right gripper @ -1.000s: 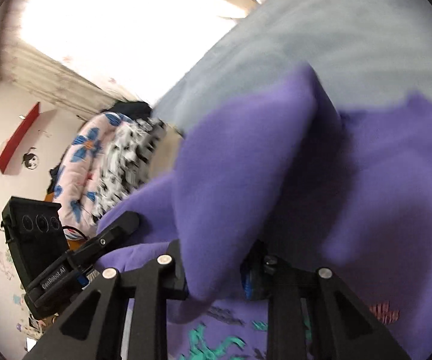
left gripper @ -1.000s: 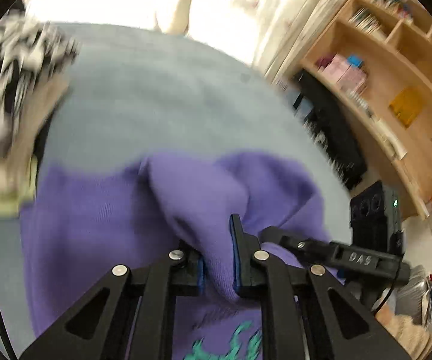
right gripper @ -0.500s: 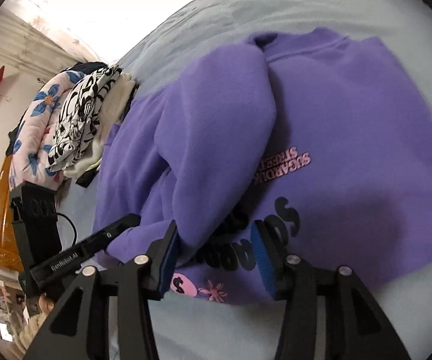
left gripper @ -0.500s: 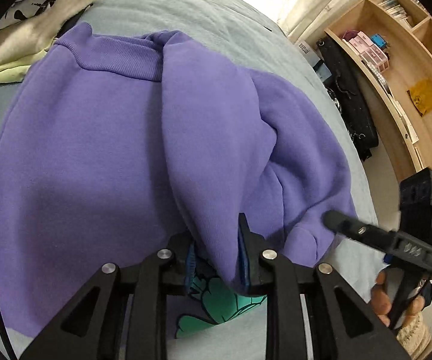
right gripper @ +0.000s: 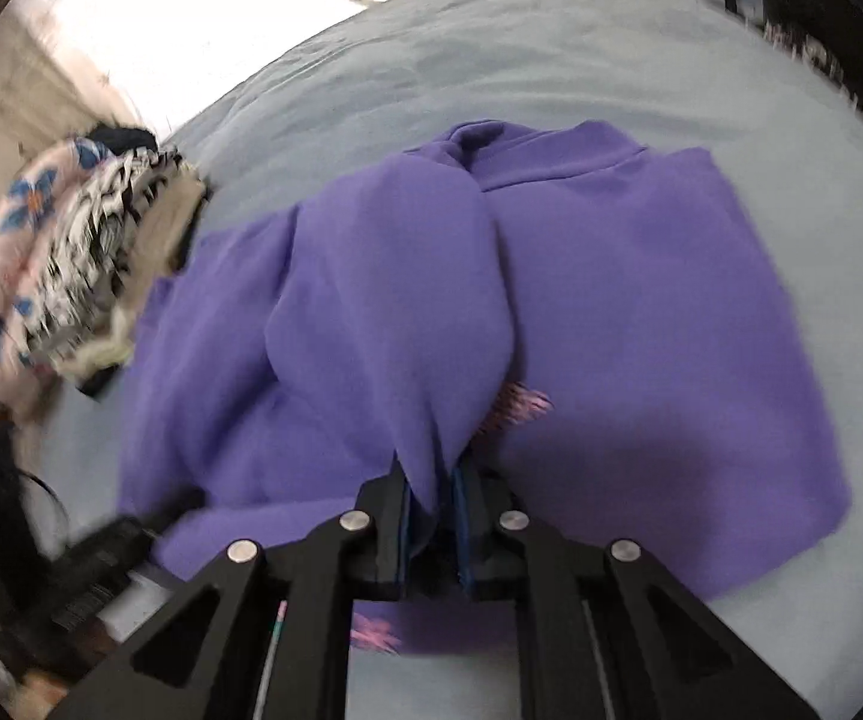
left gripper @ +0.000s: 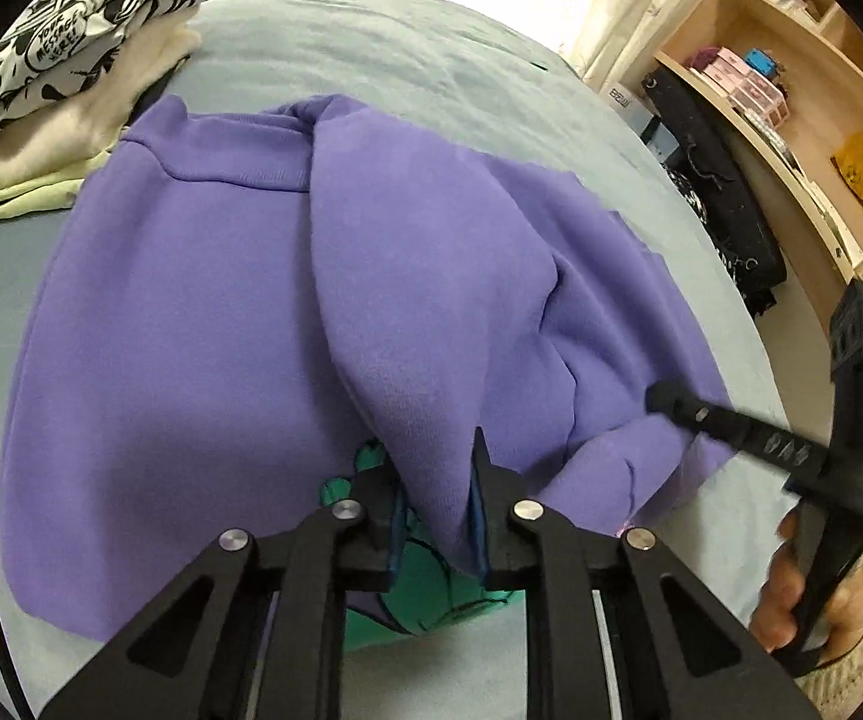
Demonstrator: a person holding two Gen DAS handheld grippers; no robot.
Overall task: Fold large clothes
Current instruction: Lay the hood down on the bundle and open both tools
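A purple sweatshirt (left gripper: 203, 312) lies spread on the grey-blue bed (left gripper: 401, 48), collar at the far end. A folded-over sleeve runs down its middle into my left gripper (left gripper: 437, 498), whose jaws are closing with the fabric pinched between the pads. A green print (left gripper: 371, 546) shows under that fold. In the right wrist view, my right gripper (right gripper: 431, 504) is shut on another fold of the purple sweatshirt (right gripper: 641, 312), next to a pink print (right gripper: 521, 405). The right gripper (left gripper: 671, 402) also shows at the garment's right edge, held by a hand (left gripper: 791, 600).
A stack of folded clothes (left gripper: 53, 78), black-and-white print on top, sits at the bed's far left corner beside the collar. A floral quilt (right gripper: 11, 276) lies past it. Wooden shelves (left gripper: 791, 90) and a black bag (left gripper: 713, 198) stand off the bed's right side.
Both grippers came down from a raised, blurred hold to the laid-out sweatshirt. The right jaws stood open around the sleeve half a second ago and are now closed on it. The left kept its fold.
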